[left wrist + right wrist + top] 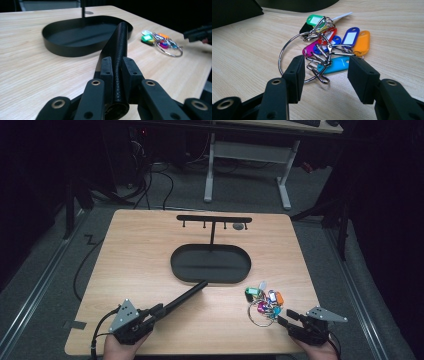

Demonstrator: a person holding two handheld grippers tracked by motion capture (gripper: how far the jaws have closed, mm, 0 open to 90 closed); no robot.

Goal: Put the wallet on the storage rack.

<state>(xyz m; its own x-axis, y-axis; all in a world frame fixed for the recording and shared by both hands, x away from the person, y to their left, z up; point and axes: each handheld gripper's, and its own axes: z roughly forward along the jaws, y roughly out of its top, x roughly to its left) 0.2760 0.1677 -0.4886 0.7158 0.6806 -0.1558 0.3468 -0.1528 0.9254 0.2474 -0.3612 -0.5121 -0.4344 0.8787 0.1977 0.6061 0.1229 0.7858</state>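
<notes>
Left claw [117, 67] clenched on a black strap; right claw [325, 72] released at a key-tag ring.

Wooden tabletop [135, 255] carries a black oval tray [182, 270] with a hook stand [212, 219], ahead of both claws. Black strap [121, 42] runs from the left claw forward to the tray's rim. Ring of coloured key tags [329, 45] lies just ahead of the right claw's spread jaws, its wire loop reaching between their tips.

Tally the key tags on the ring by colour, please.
Colours readable in the right gripper view, on the steel key ring:
green plastic key tag: 1
red tag: 1
blue tag: 1
orange tag: 1
magenta tag: 1
cyan tag: 1
Total: 6
</notes>
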